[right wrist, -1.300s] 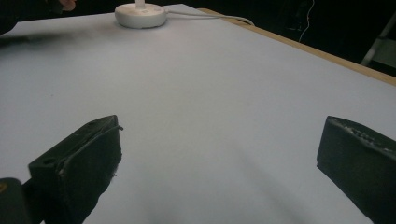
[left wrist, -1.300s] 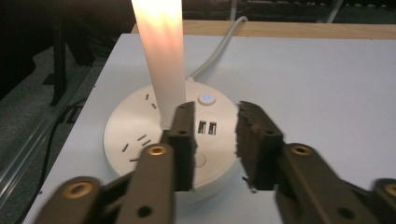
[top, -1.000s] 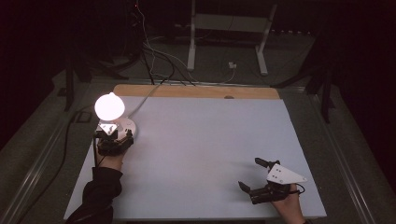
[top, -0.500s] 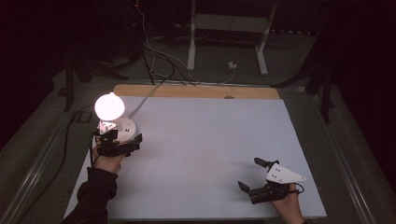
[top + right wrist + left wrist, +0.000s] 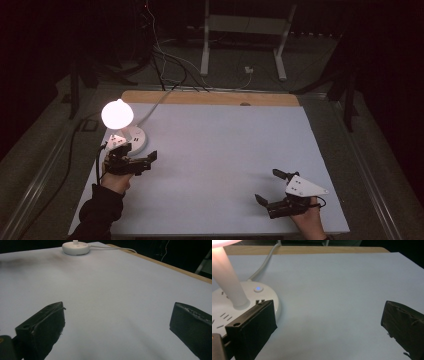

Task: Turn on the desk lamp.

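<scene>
lamp (image 5: 118, 116), lit, standing on its round white base (image 5: 242, 302) at the table's (image 5: 225, 150) far-left area, cord (image 5: 263, 263) running back. left gripper (image 5: 142, 161) just beside the base, jaws spread, empty. right gripper (image 5: 270, 187) near the front-right edge, jaws wide apart, empty.

Left gripper view: I lose the glowing white lamp shade (image 5: 222, 242) at the top edge, and the round white plastic lamp base (image 5: 244, 293) is cut off at left, partly behind the near jaw. High view: the lamp shade (image 5: 117, 113) is blown out, no detail; base markings too small to read. Room beyond the lamp is too dark to make out.
</scene>
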